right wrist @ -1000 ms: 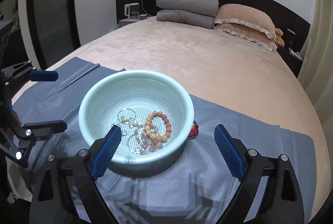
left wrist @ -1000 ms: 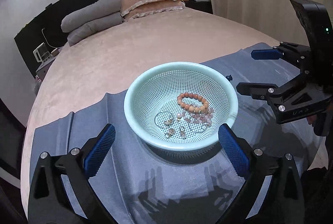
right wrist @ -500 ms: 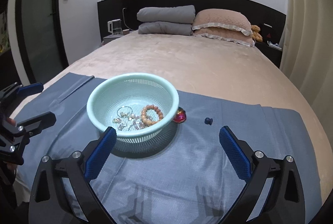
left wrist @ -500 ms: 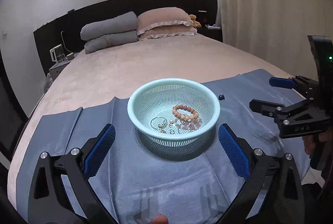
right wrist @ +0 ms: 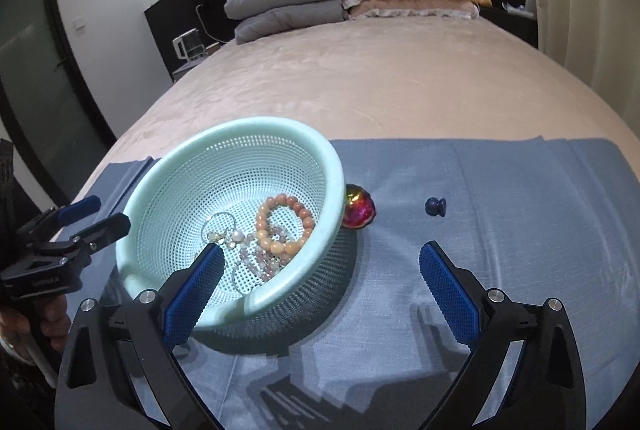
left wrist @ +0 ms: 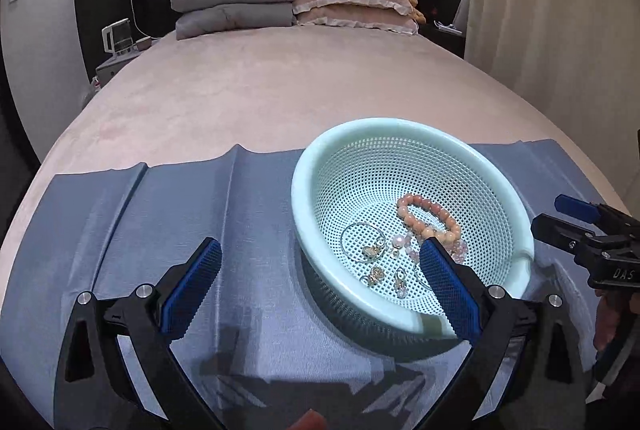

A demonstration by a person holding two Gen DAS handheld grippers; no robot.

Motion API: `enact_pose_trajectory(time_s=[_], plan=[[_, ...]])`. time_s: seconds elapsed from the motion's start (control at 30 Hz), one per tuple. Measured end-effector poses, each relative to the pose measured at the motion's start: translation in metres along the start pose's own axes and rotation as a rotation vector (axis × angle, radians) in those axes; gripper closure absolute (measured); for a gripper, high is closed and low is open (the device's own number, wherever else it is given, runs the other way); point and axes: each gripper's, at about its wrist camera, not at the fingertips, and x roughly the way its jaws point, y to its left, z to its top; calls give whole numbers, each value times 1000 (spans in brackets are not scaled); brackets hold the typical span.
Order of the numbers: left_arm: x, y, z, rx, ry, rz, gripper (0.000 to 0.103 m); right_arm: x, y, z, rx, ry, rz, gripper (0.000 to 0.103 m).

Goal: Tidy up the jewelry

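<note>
I see beaded bracelets (left wrist: pixel 430 224) in the mint basket (left wrist: pixel 316 166); only my right camera shows the shiny ball (right wrist: pixel 359 211). Both tongs, left (left wrist: pixel 316 286) and right (right wrist: pixel 316 282), are spread, pinching nothing.

Both wrist views, shared basket (left wrist: pixel 404 134)

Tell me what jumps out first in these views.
The mint mesh basket on the blue cloth, holding an orange bead bracelet among smaller pieces. Beside it lies an iridescent bauble, with a small dark blue piece farther right. Both grippers flank the basket, open.
</note>
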Motion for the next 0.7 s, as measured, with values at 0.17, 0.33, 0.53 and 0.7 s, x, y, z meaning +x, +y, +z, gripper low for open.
enact_pose_trajectory(time_s=[0.17, 0.33, 0.53, 0.7], plan=[[33, -10, -3, 43, 54, 1, 6, 24, -2, -3, 21, 78, 45, 60], [28, -19, -8, 51, 46, -20, 36, 23, 11, -9, 1, 112, 89, 73], [1, -27, -11, 50, 52, -13, 36, -7, 16, -14, 6, 93, 101, 73], [-43, -53, -16, 126, -4, 9, 36, -46, 14, -19, -6, 48, 84, 73]])
